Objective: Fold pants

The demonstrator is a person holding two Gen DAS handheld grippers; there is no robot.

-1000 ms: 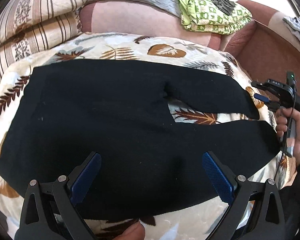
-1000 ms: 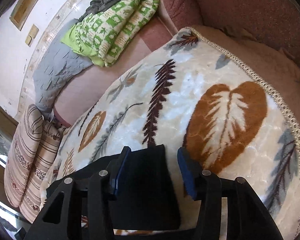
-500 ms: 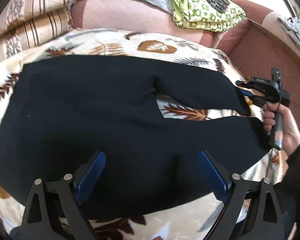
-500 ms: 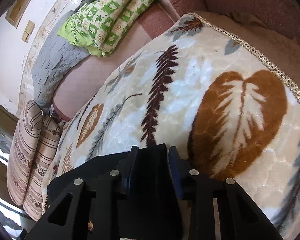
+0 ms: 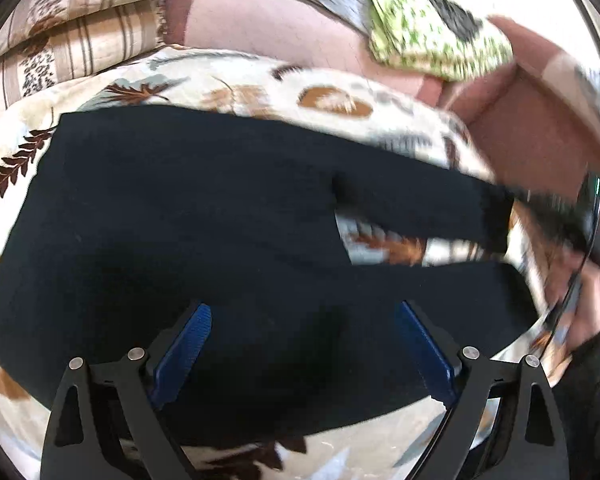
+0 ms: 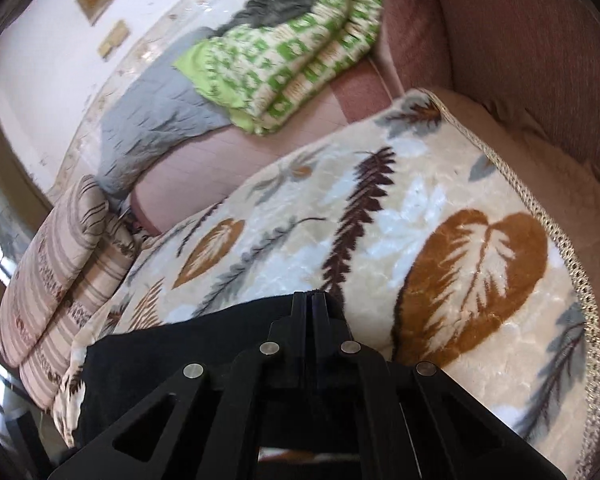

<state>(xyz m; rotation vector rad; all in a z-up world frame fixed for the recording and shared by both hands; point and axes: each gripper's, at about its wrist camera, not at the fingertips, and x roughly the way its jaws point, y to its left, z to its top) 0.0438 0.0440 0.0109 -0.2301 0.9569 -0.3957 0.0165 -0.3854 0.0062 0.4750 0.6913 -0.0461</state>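
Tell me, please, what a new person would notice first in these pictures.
First the black pants, spread flat across a cream blanket with leaf prints, legs pointing right. The left claw hangs open over them, while the right claw is shut on the end of one leg. Behind lies a folded green-patterned quilt.

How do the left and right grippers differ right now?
The left gripper is wide open, blue pads apart; the right gripper is shut. The left holds nothing and hovers over the pants near the waist; the right is clamped on a leg hem. The left's blue pads show; the right's are hidden, pressed together. Both are black two-finger grippers over the leaf blanket.
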